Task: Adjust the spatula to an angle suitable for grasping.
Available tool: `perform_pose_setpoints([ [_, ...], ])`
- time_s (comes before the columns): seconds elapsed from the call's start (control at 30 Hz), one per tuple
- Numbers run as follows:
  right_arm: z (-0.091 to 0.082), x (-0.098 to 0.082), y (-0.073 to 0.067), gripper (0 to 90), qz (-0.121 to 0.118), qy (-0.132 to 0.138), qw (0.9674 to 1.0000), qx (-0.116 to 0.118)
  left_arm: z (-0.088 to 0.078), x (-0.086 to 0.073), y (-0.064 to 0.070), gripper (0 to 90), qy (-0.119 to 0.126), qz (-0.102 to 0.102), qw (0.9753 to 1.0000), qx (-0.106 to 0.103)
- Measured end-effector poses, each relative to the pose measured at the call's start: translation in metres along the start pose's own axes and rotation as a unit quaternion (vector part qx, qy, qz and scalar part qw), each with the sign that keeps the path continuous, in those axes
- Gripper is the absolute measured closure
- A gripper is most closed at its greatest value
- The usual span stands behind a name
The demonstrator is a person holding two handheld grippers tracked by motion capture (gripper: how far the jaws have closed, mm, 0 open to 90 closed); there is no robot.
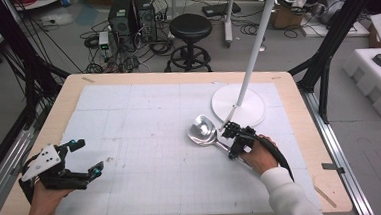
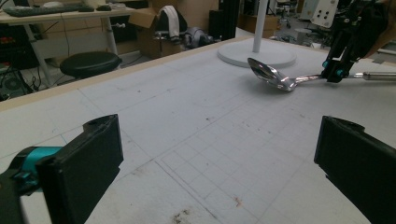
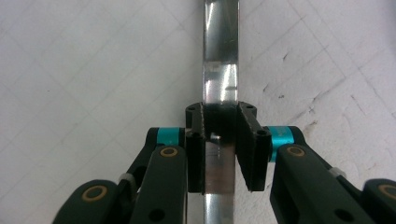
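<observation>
White gridded table (image 1: 144,115) bears ladle (image 1: 203,128), stand base (image 1: 238,104)

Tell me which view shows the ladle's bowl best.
The high view: the ladle lies with its whole bowl seen from above, beside the white stand base. The left gripper view shows the bowl low and side-on, farther off. The right gripper view shows just the flat handle, clamped by the right tool.

Room beyond the work area. A wooden table (image 1: 298,106) with a white gridded mat (image 1: 145,140) occupies the centre. Upper centre: a black round stool (image 1: 190,28) on grey floor (image 1: 17,93), computer towers (image 1: 132,15) and tangled cables (image 1: 120,59). Right edge: white foam blocks (image 1: 375,83). Black frame posts (image 1: 341,20) flank both sides.
</observation>
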State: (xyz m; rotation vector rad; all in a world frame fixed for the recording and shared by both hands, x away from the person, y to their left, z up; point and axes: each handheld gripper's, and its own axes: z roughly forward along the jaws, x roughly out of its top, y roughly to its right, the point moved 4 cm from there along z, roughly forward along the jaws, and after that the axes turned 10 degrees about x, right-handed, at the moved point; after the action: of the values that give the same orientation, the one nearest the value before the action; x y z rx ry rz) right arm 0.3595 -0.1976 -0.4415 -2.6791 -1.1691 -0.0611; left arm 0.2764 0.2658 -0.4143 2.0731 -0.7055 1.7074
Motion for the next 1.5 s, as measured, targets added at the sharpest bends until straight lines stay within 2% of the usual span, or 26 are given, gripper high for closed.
perform_pose_setpoints([
  [0.27,-0.005,0.002,-0.004,75.5,-0.012,0.018,0.9998,0.001,0.0,0.0,-0.001,1.7,0.0,0.001,1.0,0.0],
  [0.43,-0.014,0.004,-0.008,75.5,-0.017,0.039,0.999,0.013,0.0,0.0,0.0,1.8,0.001,0.001,1.0,0.0],
  [0.47,-0.017,0.005,-0.01,75.5,-0.022,0.042,0.9988,0.014,0.0,0.0,0.0,1.7,0.001,0.001,1.0,0.0],
  [0.53,-0.026,0.008,-0.017,75.4,-0.047,0.057,0.9971,0.018,0.0,0.0,-0.001,1.8,0.0,0.001,1.0,0.0],
  [0.57,-0.026,0.008,-0.017,75.4,-0.047,0.057,0.9971,0.018,0.0,0.0,0.0,1.8,0.0,0.0,1.0,0.0],
  [0.6,-0.033,0.011,-0.023,75.5,-0.066,0.066,0.9954,0.022,0.0,0.0,0.0,1.7,0.001,0.0,1.0,-0.001],
  [0.63,-0.033,0.011,-0.023,75.5,-0.066,0.066,0.9954,0.022,0.0,0.0,0.0,1.7,0.001,0.0,1.0,-0.003],
  [0.67,-0.039,0.015,-0.029,75.4,-0.086,0.073,0.9933,0.025,-0.001,0.001,0.0,1.8,0.0,0.0,1.0,-0.004],
  [0.7,-0.039,0.015,-0.029,75.4,-0.086,0.073,0.9933,0.025,-0.001,0.001,-0.001,1.8,0.001,0.001,1.0,-0.003],
  [0.73,-0.042,0.017,-0.032,75.4,-0.093,0.08,0.9921,0.029,-0.002,0.001,-0.001,1.7,0.001,0.0,1.0,-0.004],
  [0.77,-0.047,0.022,-0.039,75.4,-0.112,0.083,0.9896,0.034,-0.002,0.002,-0.001,1.7,0.002,0.001,1.0,-0.004],
  [0.83,-0.048,0.023,-0.042,75.4,-0.12,0.086,0.9885,0.035,-0.003,0.004,-0.002,1.7,0.003,0.001,1.0,-0.005],
  [0.9,-0.053,0.03,-0.053,75.4,-0.147,0.086,0.9848,0.035,-0.004,0.005,-0.002,1.7,0.005,0.002,1.0,-0.006],
  [0.93,-0.053,0.03,-0.053,75.4,-0.147,0.086,0.9848,0.035,-0.005,0.005,-0.002,1.7,0.004,0.003,1.0,-0.007],
  [0.97,-0.054,0.034,-0.059,75.4,-0.159,0.083,0.9829,0.039,-0.005,0.006,-0.002,1.7,0.005,0.002,0.9999,-0.009],
  [1.0,-0.054,0.034,-0.059,75.4,-0.159,0.083,0.9829,0.039,-0.005,0.006,-0.002,1.7,0.005,0.003,0.9999,-0.011],
  [1.1,-0.054,0.04,-0.067,75.4,-0.177,0.078,0.9803,0.041,-0.005,0.007,-0.001,1.8,0.002,0.008,0.9998,-0.016],
  [1.17,-0.051,0.048,-0.076,75.4,-0.194,0.074,0.9772,0.046,-0.006,0.008,-0.001,1.7,0.001,0.009,0.9998,-0.02],
  [1.27,-0.049,0.054,-0.082,75.4,-0.203,0.068,0.9758,0.046,-0.006,0.009,0.0,1.7,0.004,0.009,0.9996,-0.025],
  [1.3,-0.047,0.06,-0.088,75.4,-0.213,0.063,0.9739,0.048,-0.006,0.01,0.001,1.7,0.003,0.01,0.9996,-0.028],
  [1.4,-0.045,0.065,-0.093,75.4,-0.222,0.059,0.9721,0.048,-0.006,0.01,0.001,1.7,0.001,0.012,0.9994,-0.033],
  [1.47,-0.04,0.074,-0.103,75.4,-0.24,0.049,0.9683,0.049,-0.006,0.01,0.001,1.7,0.0,0.011,0.9994,-0.034],
  [1.5,-0.04,0.074,-0.103,75.4,-0.24,0.049,0.9683,0.049,-0.006,0.01,0.001,1.7,-0.001,0.011,0.9994,-0.032],
])
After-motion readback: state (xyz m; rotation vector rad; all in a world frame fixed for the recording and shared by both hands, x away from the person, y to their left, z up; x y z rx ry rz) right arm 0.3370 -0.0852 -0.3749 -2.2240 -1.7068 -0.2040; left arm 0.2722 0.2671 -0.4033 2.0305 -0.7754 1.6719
